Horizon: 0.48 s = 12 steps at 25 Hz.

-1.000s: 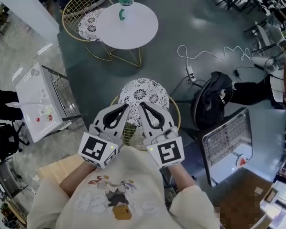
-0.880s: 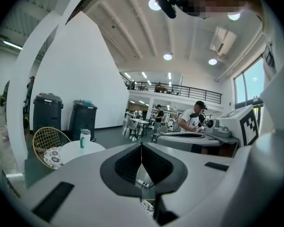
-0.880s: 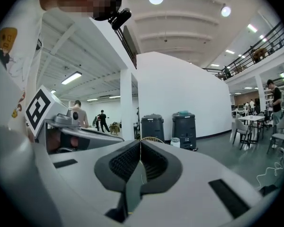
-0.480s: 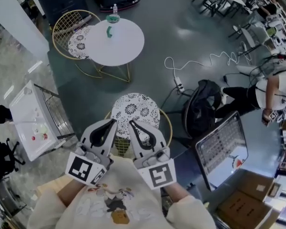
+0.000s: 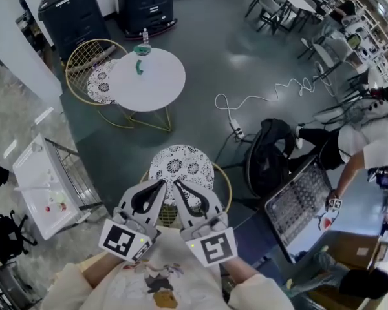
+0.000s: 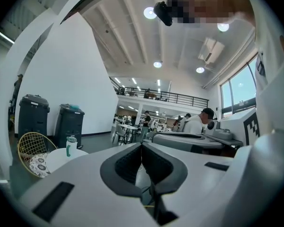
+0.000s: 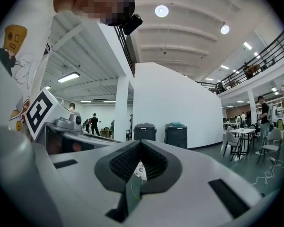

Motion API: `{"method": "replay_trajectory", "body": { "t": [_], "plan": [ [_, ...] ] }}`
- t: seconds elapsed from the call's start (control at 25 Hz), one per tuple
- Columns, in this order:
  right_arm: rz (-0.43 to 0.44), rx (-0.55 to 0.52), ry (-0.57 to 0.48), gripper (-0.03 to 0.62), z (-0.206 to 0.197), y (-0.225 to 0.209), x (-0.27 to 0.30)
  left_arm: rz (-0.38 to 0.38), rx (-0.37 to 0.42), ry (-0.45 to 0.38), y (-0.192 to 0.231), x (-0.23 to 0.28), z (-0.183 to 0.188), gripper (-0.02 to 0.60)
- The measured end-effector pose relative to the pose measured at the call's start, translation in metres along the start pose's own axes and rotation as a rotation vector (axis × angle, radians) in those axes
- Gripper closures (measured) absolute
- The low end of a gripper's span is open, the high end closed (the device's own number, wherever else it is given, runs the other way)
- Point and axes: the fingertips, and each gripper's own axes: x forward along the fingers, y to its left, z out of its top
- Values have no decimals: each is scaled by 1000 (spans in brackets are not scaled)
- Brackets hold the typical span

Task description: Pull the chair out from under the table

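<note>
Overhead, we see the left gripper (image 5: 161, 183) and right gripper (image 5: 177, 185) held side by side close to the body. Each has its jaws pressed together on nothing, with the tips lying over the near edge of the chair (image 5: 181, 165) but gripping no part of it. That chair, gold wire with a patterned cushion, stands on open floor well apart from the table (image 5: 158, 82). A second chair (image 5: 90, 76) sits tucked at the table's far left. We judge the near chair already clear of the table; if the second chair is meant, nothing has begun. Either next move calls for spreading the jaws and closing them on a wire rim. Bare floor lies between chair and table. A white rack (image 5: 42, 186) bounds the left, a black object (image 5: 268, 154) and a cable (image 5: 246, 102) the right, so we would drag straight toward the body
</note>
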Motion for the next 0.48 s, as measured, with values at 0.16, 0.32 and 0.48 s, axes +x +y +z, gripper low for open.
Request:
{"method": "replay_trajectory", "body": {
  "t": [0.16,0.32,0.48],
  "plan": [
    [-5,-5,-1,585,0,-1,-2,-7,-14,21,-1,2,-6,572],
    [-4,-5,7,585,-3,-3,1,-8,-12,19,3,6,-5,572],
    [-9,1,12,585,-6,-4,3,-8,-17,26,5,8,-8,572]
  ]
}}
